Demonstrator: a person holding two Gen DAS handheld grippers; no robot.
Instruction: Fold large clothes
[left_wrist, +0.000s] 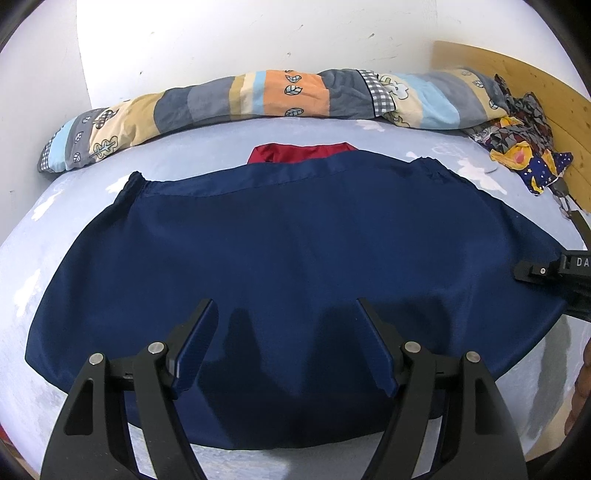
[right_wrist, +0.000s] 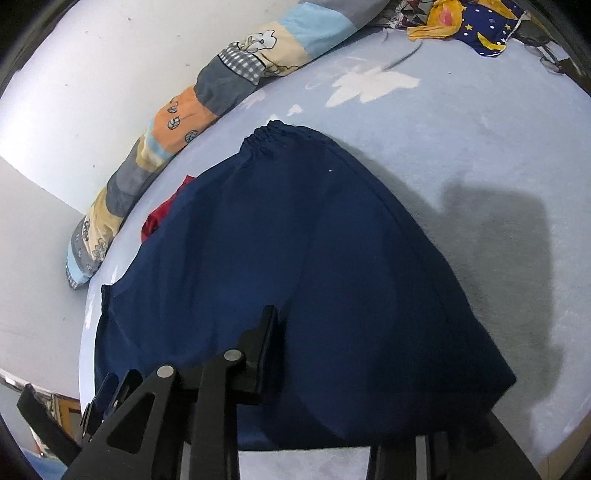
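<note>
Left gripper (left_wrist: 284, 343) nearest, pitched down over near hem, jaws wide, nothing btwn. Right gripper (right_wrist: 354, 373) tilted down at garment's right side; one finger (right_wrist: 266, 350) visible, other hidden by cloth, so grip can't be told. Navy garment (left_wrist: 288, 236) flat on bed sheet (left_wrist: 207, 136), waistband far side. Probably next: pinch both near corners evenly, lift together, fold twd waistband w/o dragging. Red cloth (left_wrist: 299, 152) beyond, then patchwork quilt roll (left_wrist: 258, 96).
</note>
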